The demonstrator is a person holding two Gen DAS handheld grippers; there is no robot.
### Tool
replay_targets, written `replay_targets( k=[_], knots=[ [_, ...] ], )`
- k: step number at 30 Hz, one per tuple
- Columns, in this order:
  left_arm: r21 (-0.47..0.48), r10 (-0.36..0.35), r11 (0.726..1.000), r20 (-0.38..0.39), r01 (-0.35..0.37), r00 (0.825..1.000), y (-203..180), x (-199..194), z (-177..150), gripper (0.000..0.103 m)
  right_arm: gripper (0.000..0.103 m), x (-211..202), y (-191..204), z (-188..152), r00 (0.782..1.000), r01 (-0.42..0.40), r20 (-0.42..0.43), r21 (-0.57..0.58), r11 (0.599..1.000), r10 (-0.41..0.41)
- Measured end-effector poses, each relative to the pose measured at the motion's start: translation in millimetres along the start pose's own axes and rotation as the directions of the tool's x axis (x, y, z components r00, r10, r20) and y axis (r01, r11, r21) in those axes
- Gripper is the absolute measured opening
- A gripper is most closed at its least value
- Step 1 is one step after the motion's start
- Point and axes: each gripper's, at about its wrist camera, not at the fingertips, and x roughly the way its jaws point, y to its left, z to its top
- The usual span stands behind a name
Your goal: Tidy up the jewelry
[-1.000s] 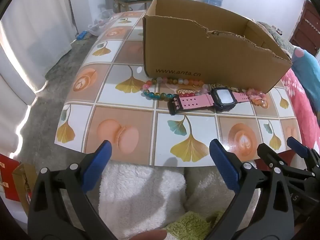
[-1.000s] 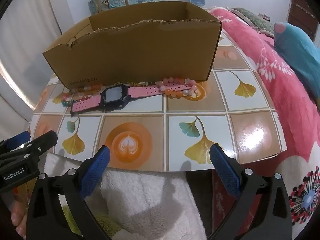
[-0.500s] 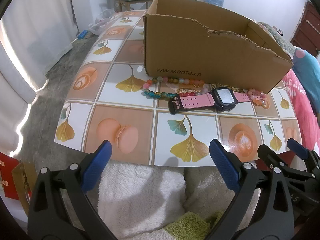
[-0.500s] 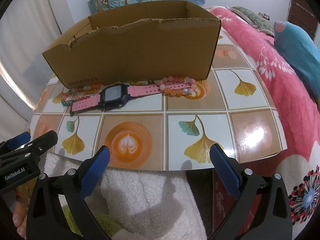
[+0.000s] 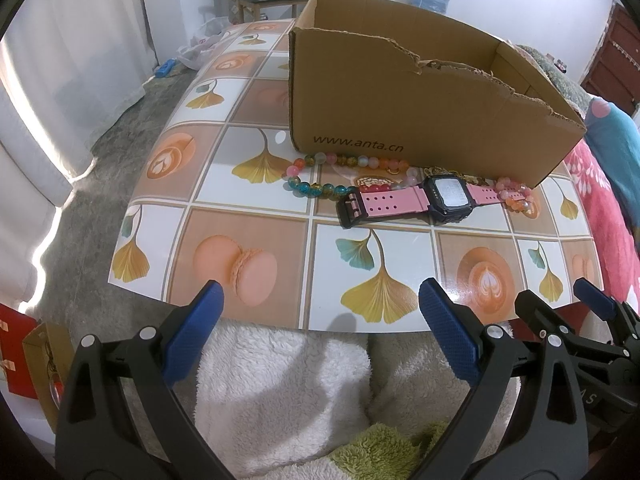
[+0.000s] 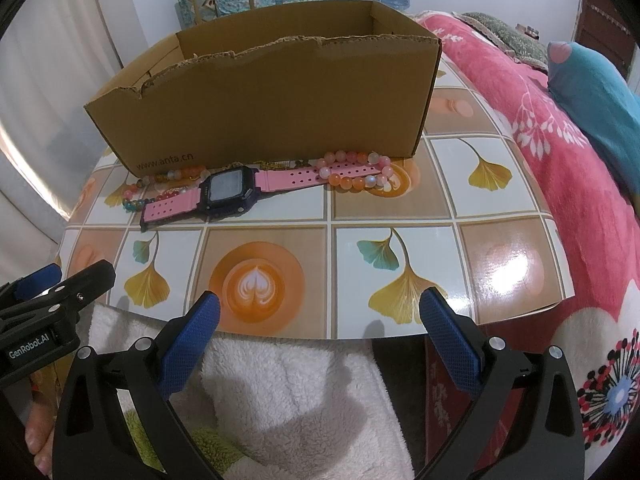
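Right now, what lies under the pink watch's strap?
The pink watch lies across two bead bracelets: multicoloured beads under its buckle end, orange-pink beads under the other. A gold piece peeks out; the covered parts stay hidden.

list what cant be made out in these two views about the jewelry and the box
- Cardboard box floor: hidden by its front wall in both views.
- Gold chain: mostly hidden behind the pink watch, left wrist view.
- Watch display: too small and glared to read.
- Multicoloured bead bracelet: partly under the watch strap.
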Motion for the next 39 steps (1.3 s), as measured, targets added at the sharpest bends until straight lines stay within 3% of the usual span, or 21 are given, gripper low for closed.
replay_targets(
  k=[39],
  knots=[
    [-0.002,-0.003,1.0,0.004,0.003,1.0,4.2,-0.3,-3.5,0.095,0.097,-0.7,-0.1,-2.4,1.0,0.001,-0.001,0.002,1.0,-0.001]
  ],
)
